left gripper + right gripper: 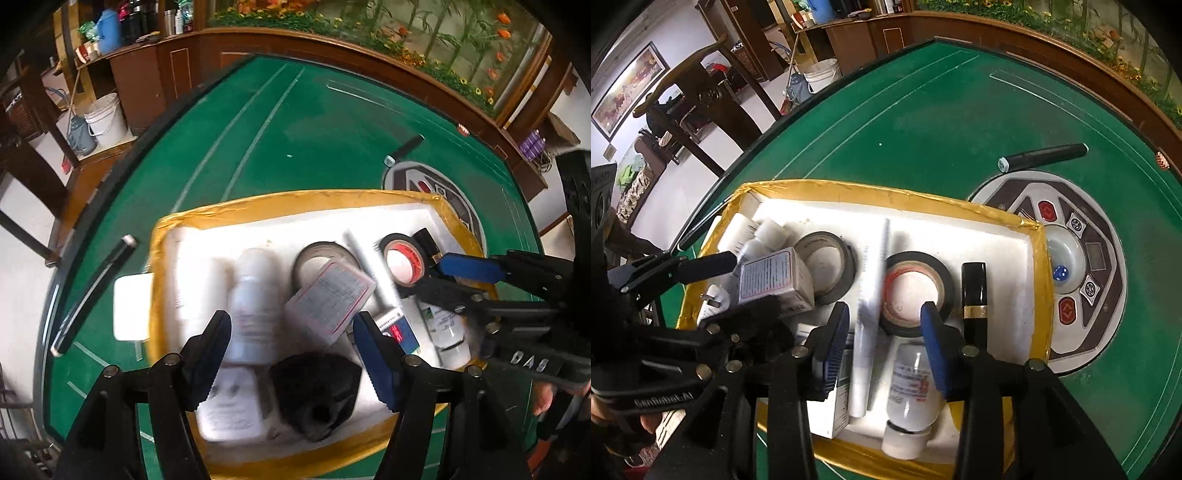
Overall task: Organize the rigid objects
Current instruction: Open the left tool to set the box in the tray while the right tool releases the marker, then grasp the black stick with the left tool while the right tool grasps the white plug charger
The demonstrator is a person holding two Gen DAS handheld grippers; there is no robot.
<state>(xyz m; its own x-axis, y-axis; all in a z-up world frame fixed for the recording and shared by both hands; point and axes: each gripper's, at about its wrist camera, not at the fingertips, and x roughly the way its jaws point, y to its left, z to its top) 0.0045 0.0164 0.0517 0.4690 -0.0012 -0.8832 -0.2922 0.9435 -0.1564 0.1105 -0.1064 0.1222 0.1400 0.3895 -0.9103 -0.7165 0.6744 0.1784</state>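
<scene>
both wrist views look steeply down, close over the white foam tray with yellow-taped rim (162, 236) (1043, 258) on the green felt table (295, 122) (923, 122), which both share.

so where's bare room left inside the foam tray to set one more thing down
Bare foam runs along the tray's far wall, behind the grey tape roll and the black tape roll, and right of the black tube. The near left, around the small box, is crowded.
</scene>
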